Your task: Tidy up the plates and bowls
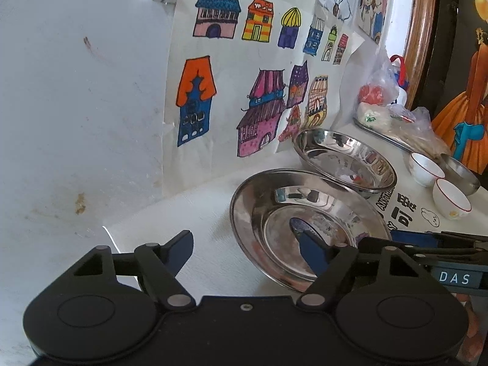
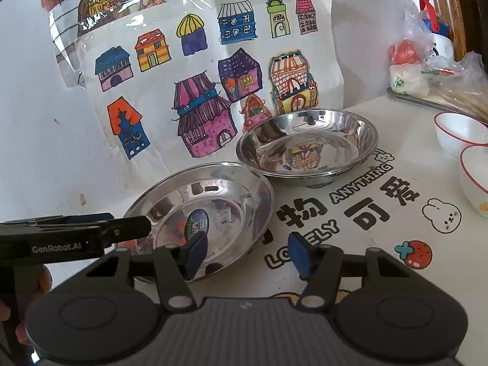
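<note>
1. Nearest, the left gripper (image 1: 250, 251) stands wide open with nothing between its fingers; one blue pad hangs over the near steel plate (image 1: 305, 228), the other over bare tablecloth to the left.
2. The right gripper (image 2: 247, 254) is also open and empty, its left pad over the near rim of that plate (image 2: 201, 213) and its right pad over the printed tablecloth (image 2: 381, 213).
3. The near plate is shallow, polished steel, sitting flat on the cloth at the left. I judge it light and stiff but slippery; the thin flared rim is the place to pinch, with one pad inside and one under the lip.
4. Just behind it to the right sits a deeper steel bowl (image 2: 308, 149), its rim just beside the plate's. It looks equally slick, so take it at the rim too.
5. Farther right stand two white cups with red rims (image 1: 451, 198) and a small steel bowl (image 1: 460, 172). The cups look like ceramic, so fragile; grip them gently at the wall.
6. Farthest back, bagged food (image 1: 381, 103) lies on a tray, and house drawings (image 2: 198, 91) hang on the wall.
</note>
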`<state>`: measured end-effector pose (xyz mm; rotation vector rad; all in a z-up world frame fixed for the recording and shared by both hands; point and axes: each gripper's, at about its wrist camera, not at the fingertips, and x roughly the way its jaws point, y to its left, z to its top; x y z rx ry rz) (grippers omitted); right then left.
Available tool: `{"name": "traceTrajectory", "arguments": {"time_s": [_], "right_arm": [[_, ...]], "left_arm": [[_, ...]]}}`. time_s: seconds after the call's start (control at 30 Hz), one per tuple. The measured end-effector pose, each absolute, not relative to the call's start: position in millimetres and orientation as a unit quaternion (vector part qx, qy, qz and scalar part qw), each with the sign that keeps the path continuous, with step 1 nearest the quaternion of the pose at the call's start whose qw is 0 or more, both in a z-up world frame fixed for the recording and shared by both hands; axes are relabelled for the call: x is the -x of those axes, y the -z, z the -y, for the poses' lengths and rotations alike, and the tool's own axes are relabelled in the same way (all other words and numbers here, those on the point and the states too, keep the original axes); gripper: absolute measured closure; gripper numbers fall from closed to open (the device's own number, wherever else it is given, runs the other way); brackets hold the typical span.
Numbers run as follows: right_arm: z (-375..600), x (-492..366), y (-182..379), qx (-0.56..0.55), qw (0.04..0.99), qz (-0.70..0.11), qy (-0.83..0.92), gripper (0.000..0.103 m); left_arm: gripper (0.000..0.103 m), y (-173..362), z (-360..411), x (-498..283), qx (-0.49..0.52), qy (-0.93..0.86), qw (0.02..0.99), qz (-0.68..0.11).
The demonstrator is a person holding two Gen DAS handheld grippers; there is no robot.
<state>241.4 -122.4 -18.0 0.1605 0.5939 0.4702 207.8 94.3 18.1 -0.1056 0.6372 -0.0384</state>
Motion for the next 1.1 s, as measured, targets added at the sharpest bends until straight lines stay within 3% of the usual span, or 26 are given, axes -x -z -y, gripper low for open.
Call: {"name": "traceTrajectory", "arguments": {"time_s": [0.17, 0.33, 0.57, 1.1], "right_arm": [[121.5, -242.9, 19.0, -0.078, 0.925, -0.289, -0.232, 0.052], [120.5, -244.7, 20.7, -0.079, 0.924, -0.29, -0.237, 0.066], [119.0, -244.2, 21.1, -0.079, 0.924, -0.289, -0.237, 0.074], [144.5, -215.1, 14.8, -0.103, 0.933, -0.266, -0.22, 0.077]], "left_arm": [[0.037, -16.2, -94.7, -212.1, 0.06, 0.021, 0.945, -0.32], [0.058, -12.9, -96.4, -215.1, 0.076, 0.023, 0.941, -0.33], [0.08, -10.7, -100.7, -215.6, 0.107, 0.022, 0.938, -0.329], [0.081, -20.4, -81.9, -194.8, 0.11, 0.028, 0.942, -0.316]]}}
